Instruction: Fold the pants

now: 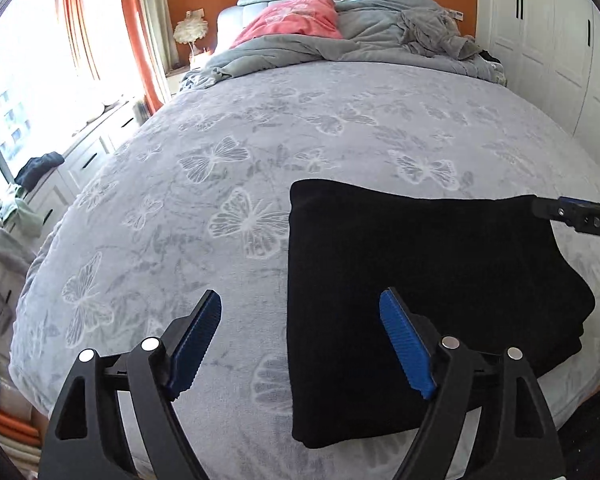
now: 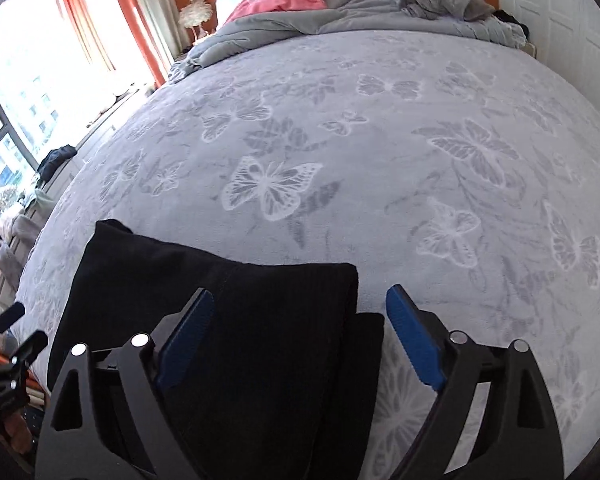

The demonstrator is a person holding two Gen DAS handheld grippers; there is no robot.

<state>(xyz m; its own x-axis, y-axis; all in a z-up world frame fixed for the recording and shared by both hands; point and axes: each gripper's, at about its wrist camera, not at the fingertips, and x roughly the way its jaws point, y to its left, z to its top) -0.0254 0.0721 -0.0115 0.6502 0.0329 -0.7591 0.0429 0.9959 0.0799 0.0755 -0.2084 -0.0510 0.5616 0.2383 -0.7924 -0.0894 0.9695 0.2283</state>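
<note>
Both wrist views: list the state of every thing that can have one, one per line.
black pants: folded into a compact stack, lying flat on the bed, not gripped.
left gripper: open, empty, above the bed.
right gripper: open, empty, over the pants' edge.
grey duvet: rumpled at the headboard.

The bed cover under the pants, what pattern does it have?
The bed cover is light grey-lilac with white butterflies; the right wrist view shows it best.

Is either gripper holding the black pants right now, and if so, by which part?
Nothing is held. The left gripper and right gripper are both open above the folded black pants, which lie free on the butterfly blanket.
</note>
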